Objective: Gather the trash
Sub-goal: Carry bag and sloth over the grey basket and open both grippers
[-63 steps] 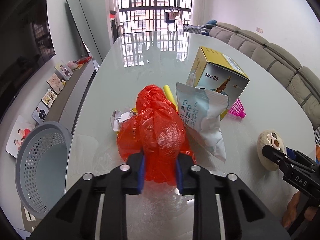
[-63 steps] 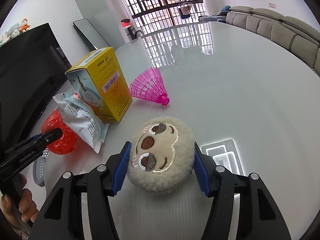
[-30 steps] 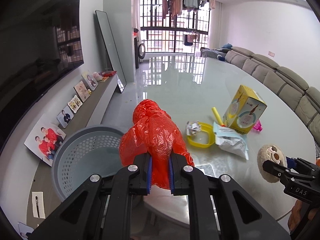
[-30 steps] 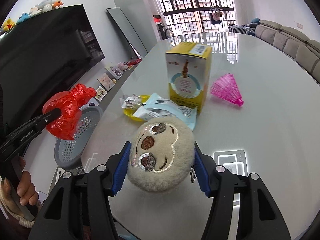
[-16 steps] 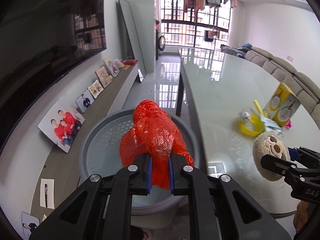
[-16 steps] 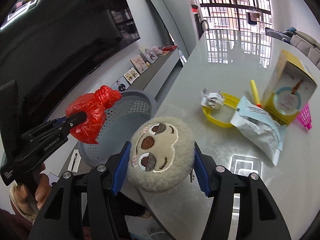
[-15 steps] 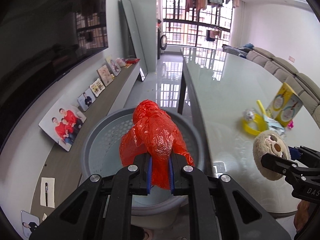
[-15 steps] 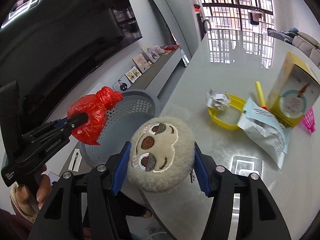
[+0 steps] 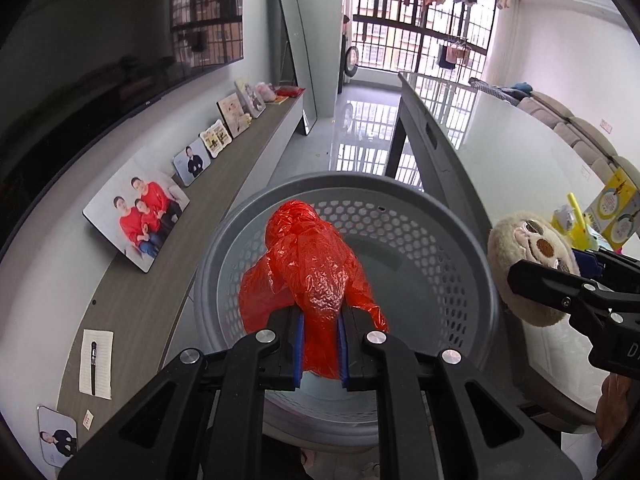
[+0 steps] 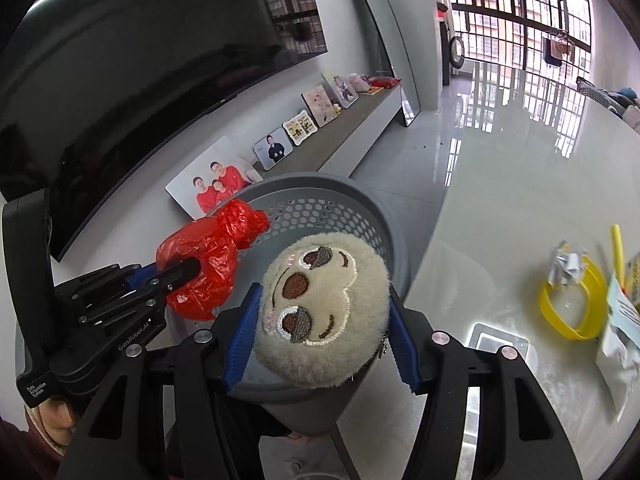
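Observation:
My left gripper (image 9: 320, 350) is shut on a crumpled red plastic bag (image 9: 312, 272) and holds it over the open grey perforated basket (image 9: 440, 236). The bag also shows in the right wrist view (image 10: 208, 256). My right gripper (image 10: 320, 344) is shut on a round beige plush sloth face (image 10: 322, 312), held above the basket's rim (image 10: 320, 184) at the table edge. The plush also shows at the right of the left wrist view (image 9: 528, 264).
The glass table (image 10: 500, 208) holds a yellow ring dish (image 10: 572, 304) with crumpled foil, a yellow stick, a wipes packet (image 10: 620, 332) and a yellow box (image 9: 616, 208). A low shelf (image 9: 132, 296) with photo frames runs along the left wall under a TV.
Both grippers have swung left off the table toward the basket. The red bag now hangs lower over the basket's opening, and the plush has come beside its rim.

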The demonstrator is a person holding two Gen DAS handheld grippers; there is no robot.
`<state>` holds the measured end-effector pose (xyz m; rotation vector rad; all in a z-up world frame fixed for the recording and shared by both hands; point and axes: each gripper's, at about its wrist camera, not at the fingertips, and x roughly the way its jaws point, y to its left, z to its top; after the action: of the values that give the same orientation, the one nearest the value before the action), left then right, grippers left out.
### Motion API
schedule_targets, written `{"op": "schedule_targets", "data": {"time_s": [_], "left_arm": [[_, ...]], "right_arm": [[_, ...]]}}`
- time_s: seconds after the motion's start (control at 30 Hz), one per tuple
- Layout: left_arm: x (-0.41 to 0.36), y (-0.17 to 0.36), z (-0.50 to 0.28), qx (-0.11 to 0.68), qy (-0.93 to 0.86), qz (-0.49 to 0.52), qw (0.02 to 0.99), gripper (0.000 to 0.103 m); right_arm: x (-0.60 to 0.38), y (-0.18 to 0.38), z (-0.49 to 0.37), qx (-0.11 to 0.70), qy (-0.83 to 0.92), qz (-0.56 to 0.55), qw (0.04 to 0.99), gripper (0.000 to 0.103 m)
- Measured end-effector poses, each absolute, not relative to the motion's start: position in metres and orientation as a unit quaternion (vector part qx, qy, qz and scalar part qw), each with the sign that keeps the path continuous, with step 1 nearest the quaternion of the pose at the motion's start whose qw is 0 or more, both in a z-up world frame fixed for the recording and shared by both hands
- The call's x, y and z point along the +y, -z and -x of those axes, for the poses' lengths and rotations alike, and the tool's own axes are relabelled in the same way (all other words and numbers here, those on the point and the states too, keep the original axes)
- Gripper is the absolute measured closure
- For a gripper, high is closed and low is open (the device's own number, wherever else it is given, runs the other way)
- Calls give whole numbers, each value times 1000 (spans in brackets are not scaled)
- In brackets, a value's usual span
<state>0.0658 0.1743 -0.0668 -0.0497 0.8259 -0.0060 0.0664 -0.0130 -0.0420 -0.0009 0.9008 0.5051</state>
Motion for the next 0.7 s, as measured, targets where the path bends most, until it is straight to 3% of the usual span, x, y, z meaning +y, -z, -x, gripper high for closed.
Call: {"op": "schedule_targets", "data": {"time_s": [0.57,0.7], "left_arm": [[191,87,-77,426,1,48,903,90],[189,87,-76,428,0,50,903,88]], "right_arm": [[0,63,-84,451,-248,9,858,46],[-3,62,-84,446,-245,4,861,41]]}}
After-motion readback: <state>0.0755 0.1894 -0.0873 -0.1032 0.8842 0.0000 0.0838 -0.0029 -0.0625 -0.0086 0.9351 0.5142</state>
